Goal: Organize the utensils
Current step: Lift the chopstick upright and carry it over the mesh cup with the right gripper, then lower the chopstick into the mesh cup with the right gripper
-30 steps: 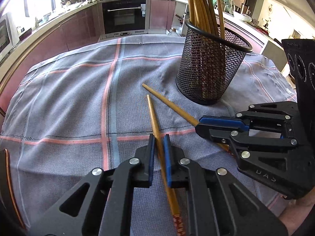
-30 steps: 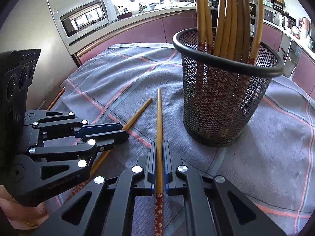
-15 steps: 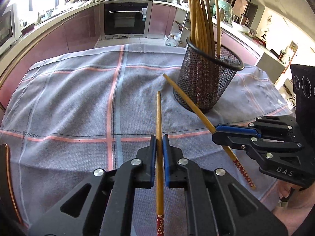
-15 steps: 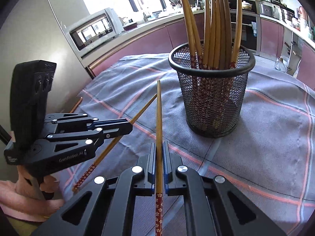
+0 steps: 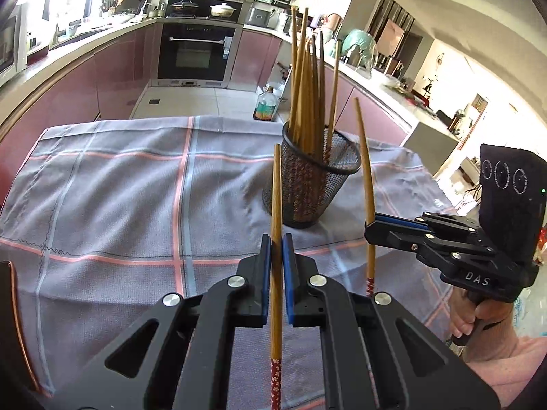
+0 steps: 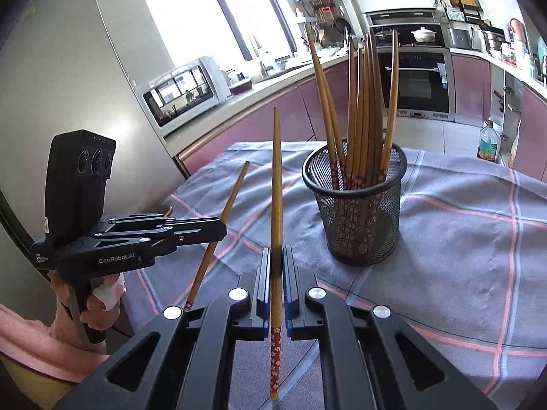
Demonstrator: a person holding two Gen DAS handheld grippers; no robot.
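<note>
From the left wrist view, the left gripper (image 5: 277, 249) is tilted down over the cloth (image 5: 119, 205), pinching one chopstick (image 5: 276, 212). The mesh cup (image 5: 309, 188) stands just ahead.

From the right wrist view, the right gripper (image 6: 277, 263) pinches another chopstick (image 6: 276, 188), tip up, near the cup.

Left chopstick (image 5: 276, 205) patterned end beyond bottom edge
</note>
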